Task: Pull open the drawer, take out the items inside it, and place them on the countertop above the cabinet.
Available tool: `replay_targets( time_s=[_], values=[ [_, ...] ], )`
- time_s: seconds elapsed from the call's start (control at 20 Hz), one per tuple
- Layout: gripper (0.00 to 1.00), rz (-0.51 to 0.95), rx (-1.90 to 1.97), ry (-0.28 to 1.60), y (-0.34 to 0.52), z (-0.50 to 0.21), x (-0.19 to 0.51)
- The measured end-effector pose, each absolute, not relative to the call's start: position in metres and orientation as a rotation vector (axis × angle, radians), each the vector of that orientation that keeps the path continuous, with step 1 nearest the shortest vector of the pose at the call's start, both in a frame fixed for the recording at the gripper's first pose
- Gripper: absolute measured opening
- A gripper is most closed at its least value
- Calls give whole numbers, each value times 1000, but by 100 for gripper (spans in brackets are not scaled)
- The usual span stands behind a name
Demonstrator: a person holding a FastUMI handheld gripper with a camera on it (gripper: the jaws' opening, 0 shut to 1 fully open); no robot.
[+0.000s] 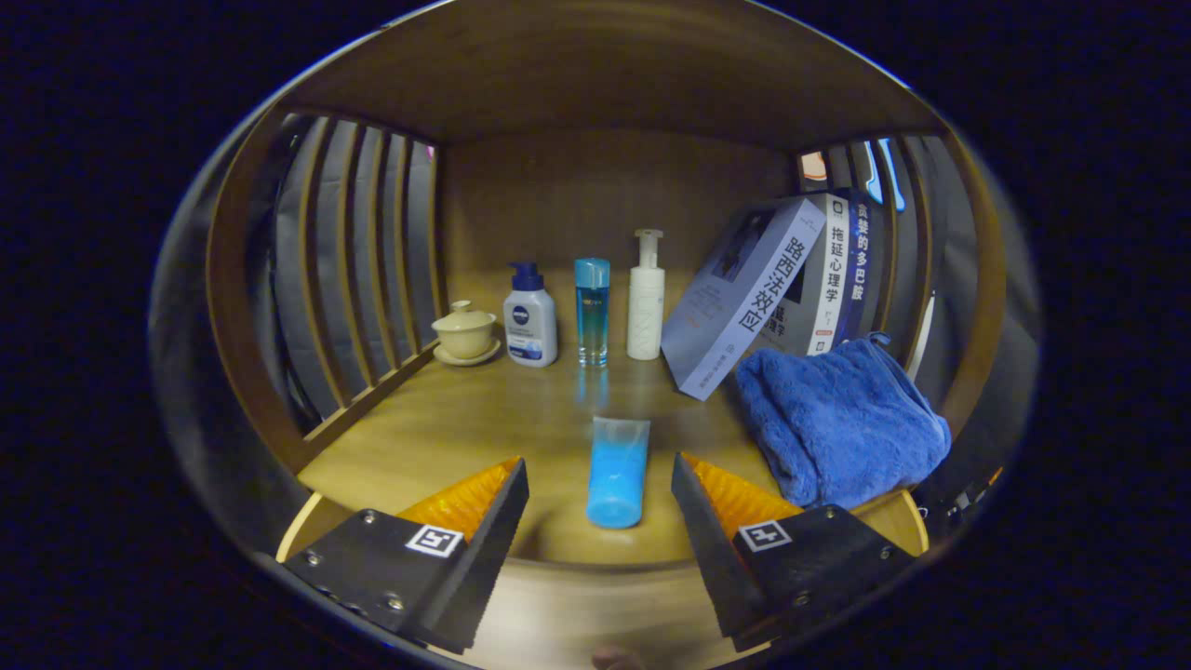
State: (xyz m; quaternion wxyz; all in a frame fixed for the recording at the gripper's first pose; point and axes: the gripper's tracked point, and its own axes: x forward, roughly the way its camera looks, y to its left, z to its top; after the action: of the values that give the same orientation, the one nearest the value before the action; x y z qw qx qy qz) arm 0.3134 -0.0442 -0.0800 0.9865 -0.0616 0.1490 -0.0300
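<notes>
Both fingers (484, 507) of the claw (600, 484) stand wide apart, gripping nothing; their inner faces are ribbed. Between them, touching neither, lies one soft blue tube (618, 470), cap end toward the camera, flat on the smooth wooden countertop (465, 419), near its rounded front edge.

Right of the tube sits one folded towel (842, 419), fluffy and blue, reaching the front right corner. Behind it lean three books (744, 298), tilted left against each other.

Along the back panel stand three upright bottles (593, 312): a squat white pump bottle, a slim clear teal one, a tall white pump bottle. Left of them rests one cream lidded cup (464, 330) on its saucer.

Slatted wooden sides (358, 270) close off left and right. Open board remains left of the tube and between tube and bottles.
</notes>
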Motion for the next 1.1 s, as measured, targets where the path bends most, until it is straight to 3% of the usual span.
replay_targets(
  time_s=[0.2, 0.75, 1.1],
  values=[
    [99, -33, -144, 274, -39, -79, 272],
    [99, 110, -84, 147, 2, -62, 123],
    [99, -4, -106, 79, -30, -95, 65]
  ],
)
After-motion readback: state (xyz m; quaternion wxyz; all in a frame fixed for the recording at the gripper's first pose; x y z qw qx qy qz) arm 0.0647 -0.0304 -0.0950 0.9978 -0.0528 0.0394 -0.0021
